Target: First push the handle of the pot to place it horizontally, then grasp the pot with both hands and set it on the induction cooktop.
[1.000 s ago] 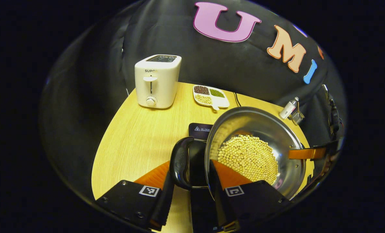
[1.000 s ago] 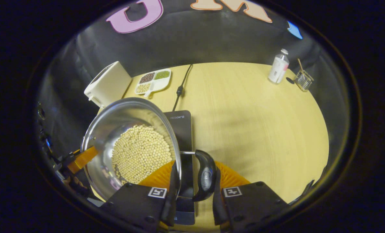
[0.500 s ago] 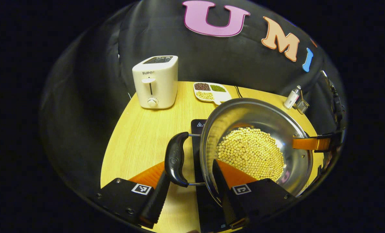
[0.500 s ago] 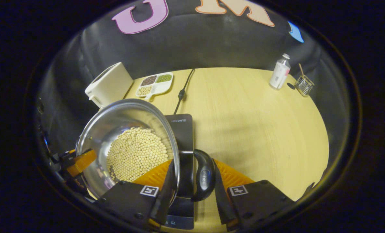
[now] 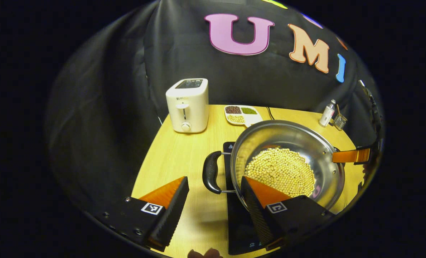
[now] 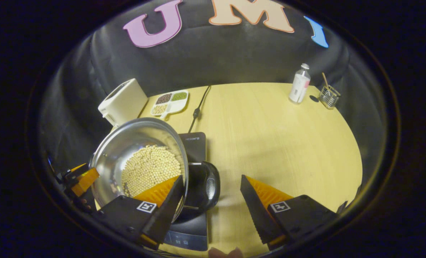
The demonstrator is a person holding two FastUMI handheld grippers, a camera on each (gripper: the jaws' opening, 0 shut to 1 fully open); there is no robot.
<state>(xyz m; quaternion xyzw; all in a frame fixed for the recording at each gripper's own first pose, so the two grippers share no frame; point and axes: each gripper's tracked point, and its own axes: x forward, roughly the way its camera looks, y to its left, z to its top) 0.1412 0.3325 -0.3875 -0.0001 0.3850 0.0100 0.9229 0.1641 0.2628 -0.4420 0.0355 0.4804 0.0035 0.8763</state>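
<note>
Backing out carelessly is your main risk: the left gripper (image 5: 213,209) and right gripper (image 6: 211,202) both gape wide, gripping nothing, yet each has one finger just inside the pot's rim. Snag that and the steel pot (image 5: 288,161) could skid on the glossy black induction cooktop (image 6: 195,143) it looks set on, scattering the soybeans (image 6: 150,168). It's slick and round, with smooth black loop handles (image 5: 212,172); contact underneath is hard to judge.

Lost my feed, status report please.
Left gripper and right gripper open, off the handles. Pot of soybeans on the induction cooktop. Nothing in the way.
</note>
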